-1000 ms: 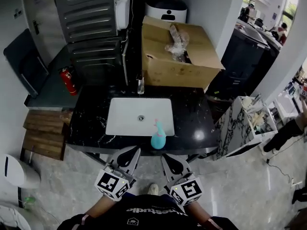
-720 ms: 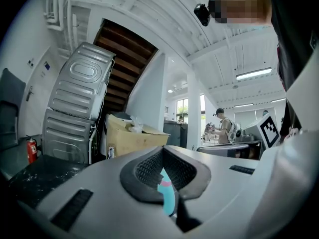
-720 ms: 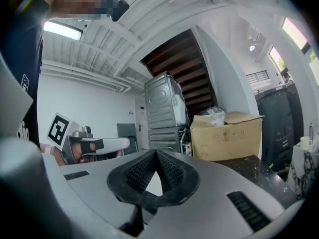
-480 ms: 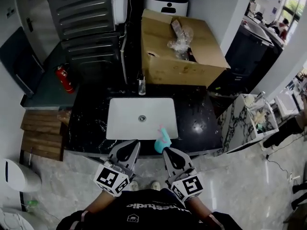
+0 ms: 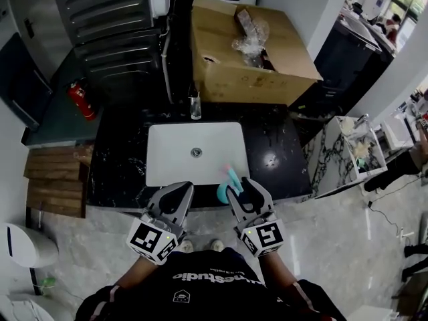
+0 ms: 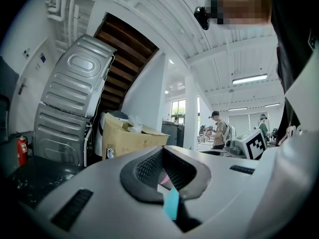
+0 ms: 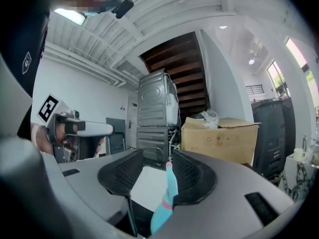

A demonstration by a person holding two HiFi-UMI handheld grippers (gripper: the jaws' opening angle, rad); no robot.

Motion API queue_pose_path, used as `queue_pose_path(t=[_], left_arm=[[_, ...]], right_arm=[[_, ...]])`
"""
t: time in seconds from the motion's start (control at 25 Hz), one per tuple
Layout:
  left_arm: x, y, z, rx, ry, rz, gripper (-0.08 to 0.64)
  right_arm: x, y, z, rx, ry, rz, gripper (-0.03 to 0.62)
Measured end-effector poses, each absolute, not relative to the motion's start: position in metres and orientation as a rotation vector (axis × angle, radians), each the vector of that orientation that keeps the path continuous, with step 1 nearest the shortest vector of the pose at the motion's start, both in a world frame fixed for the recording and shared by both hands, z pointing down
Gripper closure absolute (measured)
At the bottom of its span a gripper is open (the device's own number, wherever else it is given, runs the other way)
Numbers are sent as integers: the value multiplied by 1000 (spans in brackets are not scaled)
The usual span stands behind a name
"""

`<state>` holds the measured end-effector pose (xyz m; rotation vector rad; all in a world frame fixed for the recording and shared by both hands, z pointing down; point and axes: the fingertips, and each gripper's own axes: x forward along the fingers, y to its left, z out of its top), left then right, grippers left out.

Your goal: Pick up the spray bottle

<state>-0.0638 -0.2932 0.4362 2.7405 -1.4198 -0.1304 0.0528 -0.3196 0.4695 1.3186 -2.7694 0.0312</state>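
The teal spray bottle point(image 5: 223, 192) with a pink trigger stands on the front edge of the black counter point(image 5: 120, 172), just right of the white sink point(image 5: 194, 154). My right gripper point(image 5: 242, 191) is at it with its jaws opening. In the right gripper view the spray bottle point(image 7: 167, 198) rises between the pads, close to the right-hand one, and the right gripper point(image 7: 154, 173) shows a clear gap on the other side. My left gripper point(image 5: 179, 194) is shut and holds nothing, left of the bottle. A strip of the teal bottle point(image 6: 172, 203) shows past the left gripper point(image 6: 167, 180).
A cardboard box point(image 5: 247, 52) with plastic wrap on top stands behind the counter. A small clear bottle point(image 5: 194, 107) is at the sink's back edge. Stacked grey machines point(image 5: 114, 32), a fire extinguisher point(image 5: 78, 100) and wooden boards point(image 5: 53, 179) are left; a marble-patterned cabinet point(image 5: 348, 152) is right.
Both grippers have moved forward to the counter's front edge. The right gripper's jaws, shut before, now stand apart with the spray bottle between them. The left gripper stays shut.
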Motion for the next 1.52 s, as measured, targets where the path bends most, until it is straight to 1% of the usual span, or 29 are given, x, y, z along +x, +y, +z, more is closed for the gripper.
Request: queue_pose_path(t=[0.44, 0.64, 0.84, 1.12, 1.52], left_arm=[[-85, -301, 448, 2688, -1462, -72, 546], [-91, -303, 449, 2679, -1478, -74, 546], [-89, -302, 445, 2701, -1463, -78, 546], [-83, -299, 439, 2717, -1458, -101, 546], [-72, -299, 428, 2763, -1413, -134, 546]], right_arm=[[48, -367, 520, 1345, -2762, 46, 394], [49, -374, 529, 1358, -2745, 21, 489], [47, -371, 527, 1333, -2739, 13, 497], [51, -360, 507, 1334, -2747, -1, 497], [41, -326, 439, 1299, -2790, 44, 497]])
